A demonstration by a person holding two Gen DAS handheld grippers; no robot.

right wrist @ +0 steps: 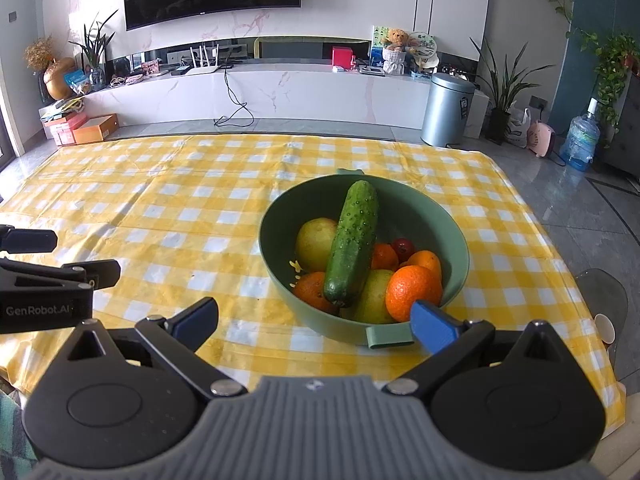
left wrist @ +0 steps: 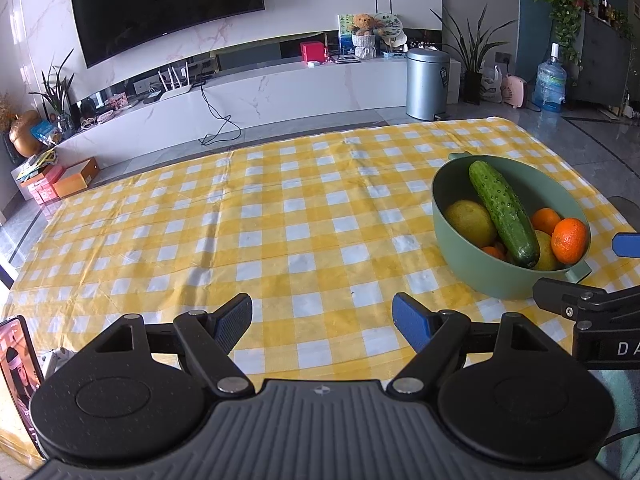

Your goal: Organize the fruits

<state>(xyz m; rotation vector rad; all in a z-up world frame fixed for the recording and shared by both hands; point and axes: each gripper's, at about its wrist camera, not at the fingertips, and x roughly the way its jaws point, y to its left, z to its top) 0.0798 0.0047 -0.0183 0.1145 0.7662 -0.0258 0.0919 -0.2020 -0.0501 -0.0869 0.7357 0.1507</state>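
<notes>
Right gripper gapes before cucumber leaning lengthwise away.

Two handheld grippers, black with blue finger pads

The left gripper has black linkage arms pinned with silver rivets, two round black discs, and a ribbed grey body bearing a small round emblem; its fingers carry blue textured pads. The right gripper is built the same (ribbed grey housing, silver pivots, blue pads). White lettering "GenRobot.AI" marks the left unit's side in the right wrist view.
</notes>
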